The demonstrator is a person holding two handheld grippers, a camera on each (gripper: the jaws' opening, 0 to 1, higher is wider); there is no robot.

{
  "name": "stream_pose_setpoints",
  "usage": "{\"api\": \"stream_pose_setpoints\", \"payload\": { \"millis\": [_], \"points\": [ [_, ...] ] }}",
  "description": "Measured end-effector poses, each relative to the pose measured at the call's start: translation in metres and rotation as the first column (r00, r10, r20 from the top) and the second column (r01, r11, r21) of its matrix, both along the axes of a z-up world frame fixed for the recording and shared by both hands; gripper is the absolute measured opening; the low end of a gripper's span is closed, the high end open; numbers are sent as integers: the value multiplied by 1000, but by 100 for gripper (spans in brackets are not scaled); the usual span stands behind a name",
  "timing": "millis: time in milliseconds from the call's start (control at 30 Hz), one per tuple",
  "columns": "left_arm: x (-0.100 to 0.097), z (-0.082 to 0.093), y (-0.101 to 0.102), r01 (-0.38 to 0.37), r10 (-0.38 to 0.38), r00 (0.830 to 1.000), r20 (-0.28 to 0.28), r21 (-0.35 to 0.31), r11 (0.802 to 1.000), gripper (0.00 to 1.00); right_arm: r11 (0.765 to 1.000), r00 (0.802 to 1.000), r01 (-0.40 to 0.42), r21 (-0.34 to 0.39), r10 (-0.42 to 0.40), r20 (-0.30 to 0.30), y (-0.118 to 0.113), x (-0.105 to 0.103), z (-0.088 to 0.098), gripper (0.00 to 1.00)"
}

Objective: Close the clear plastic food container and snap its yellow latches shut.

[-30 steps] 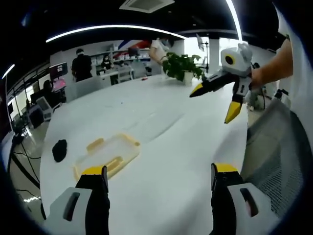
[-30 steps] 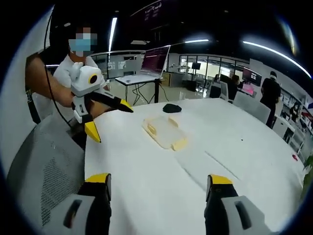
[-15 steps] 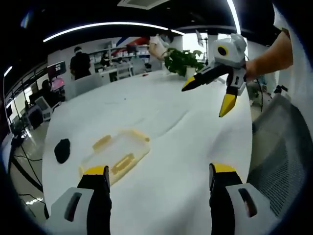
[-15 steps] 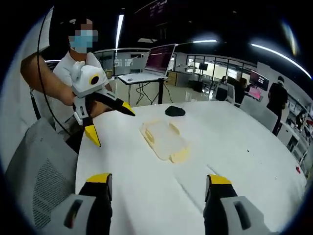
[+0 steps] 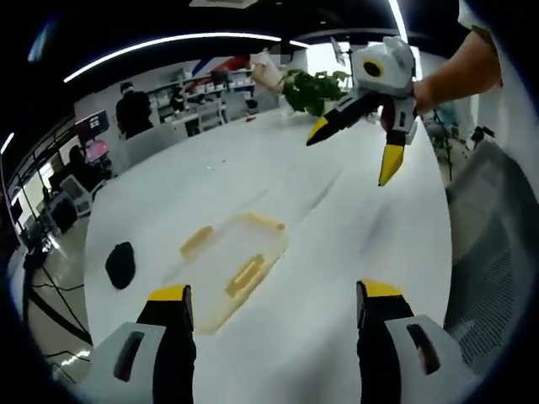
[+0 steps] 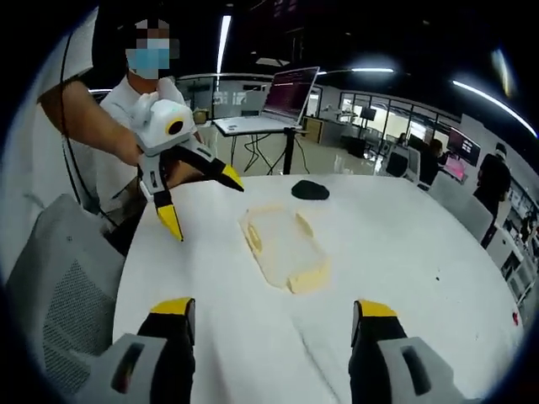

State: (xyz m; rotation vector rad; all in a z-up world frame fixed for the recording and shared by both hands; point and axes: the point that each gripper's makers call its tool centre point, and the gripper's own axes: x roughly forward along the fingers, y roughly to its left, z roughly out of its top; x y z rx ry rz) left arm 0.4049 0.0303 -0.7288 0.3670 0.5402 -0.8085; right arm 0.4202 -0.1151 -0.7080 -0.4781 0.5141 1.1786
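container (image 5: 229, 268) of clear plastic with yellow latches lies flat on the white tabletop (image 5: 354, 227), touched by neither pair of tongs. nearest in the left gripper view, the left tongs (image 5: 271, 303) stand spread wide with nothing between them, and the container sits just ahead of the left-hand jaw, its long axis running slantwise up and away. in the right gripper view the right tongs (image 6: 268, 313) are likewise spread and empty, with the container (image 6: 282, 245) further out, ahead and between the jaws, its long axis running nearly straight away. by my reckoning the left tongs are the nearer of the two, so they'd likely reach it first. i count one container, with three yellow latches showing in the left gripper view; whether the lid is seated i can't tell. beyond it lies one small black object (image 5: 120, 263) near the tabletop's edge, and further off one potted plant (image 5: 316, 87)
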Motion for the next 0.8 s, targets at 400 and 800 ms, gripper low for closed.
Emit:
{"api": "stream_pose_setpoints", "payload": {
  "millis": [400, 800],
  "points": [
    [18, -11, 17, 47, -47, 999, 4, 87, 995, 76, 997, 998, -61, -41, 61, 1, 13, 20, -9, 75],
    [39, -17, 33, 86, -88, 996, 5, 149, 985, 75, 987, 991, -133, -90, 134, 7, 29, 34, -18, 73]
  ]
}}
